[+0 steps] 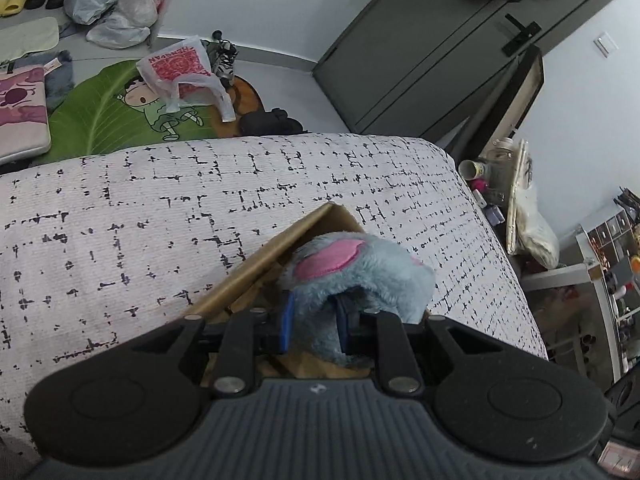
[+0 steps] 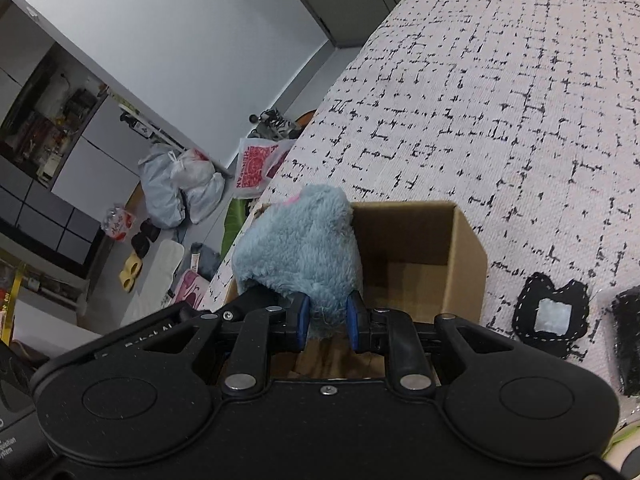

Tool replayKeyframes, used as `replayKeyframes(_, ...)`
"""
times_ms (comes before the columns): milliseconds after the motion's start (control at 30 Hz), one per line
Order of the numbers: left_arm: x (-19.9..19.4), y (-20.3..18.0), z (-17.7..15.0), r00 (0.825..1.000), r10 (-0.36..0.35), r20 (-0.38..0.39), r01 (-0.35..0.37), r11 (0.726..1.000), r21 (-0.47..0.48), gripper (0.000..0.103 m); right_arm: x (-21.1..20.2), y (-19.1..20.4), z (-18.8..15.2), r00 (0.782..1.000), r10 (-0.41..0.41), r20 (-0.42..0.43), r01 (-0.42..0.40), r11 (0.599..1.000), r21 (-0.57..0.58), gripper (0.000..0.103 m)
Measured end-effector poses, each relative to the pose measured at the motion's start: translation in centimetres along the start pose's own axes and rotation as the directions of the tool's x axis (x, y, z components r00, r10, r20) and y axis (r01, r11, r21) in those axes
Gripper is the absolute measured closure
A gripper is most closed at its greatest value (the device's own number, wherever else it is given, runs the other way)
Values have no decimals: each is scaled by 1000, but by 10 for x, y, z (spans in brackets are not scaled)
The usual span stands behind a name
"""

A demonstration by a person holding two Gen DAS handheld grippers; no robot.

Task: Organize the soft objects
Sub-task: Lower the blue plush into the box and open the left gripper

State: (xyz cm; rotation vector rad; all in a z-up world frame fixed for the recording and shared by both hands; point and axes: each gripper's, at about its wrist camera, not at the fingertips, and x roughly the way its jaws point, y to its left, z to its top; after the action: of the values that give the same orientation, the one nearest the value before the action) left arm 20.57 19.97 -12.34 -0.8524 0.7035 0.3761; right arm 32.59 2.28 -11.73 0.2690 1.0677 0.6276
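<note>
Hovering over the bed, I've got the cardboard box sitting on its patterned cover, and the blue plush toy hangs just above the box's open top. Both grippers pinch it: left gripper, right gripper. It looks light, squashy, fuzzy; I'd grip deep into the bulk, not the pink ear.

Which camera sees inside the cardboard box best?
The right wrist view: the cardboard box opens toward it, showing its inner walls and floor beside the blue plush toy. In the left wrist view only one flap and edge show; the toy hides the rest.
</note>
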Motion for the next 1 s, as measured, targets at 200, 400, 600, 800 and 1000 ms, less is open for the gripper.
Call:
replayKeyframes(200,-10,-2,-1,997,55,52,-54,998,-20,78,-5,3,-4,1000,-8,-12,8,1000,6,78)
replayKeyframes(400,-23,-9,-3,994,55,98,-52,998,-36,70,-25,4,-10,1000,-17,1,17,1000,16,78)
replayKeyframes(600,-29,-12,-5,992,73,101,-69,997,-41,60,-61,0,-18,998,-33,57,32,999,15,68)
replayKeyframes(800,-46,-28,-8,982,134,135,-136,991,7,47,-101,-16,-30,992,-67,106,64,997,34,57)
replayKeyframes(1000,-72,-53,-15,981,118,154,-130,989,68,30,-142,-37,-41,982,-102,159,93,994,62,41)
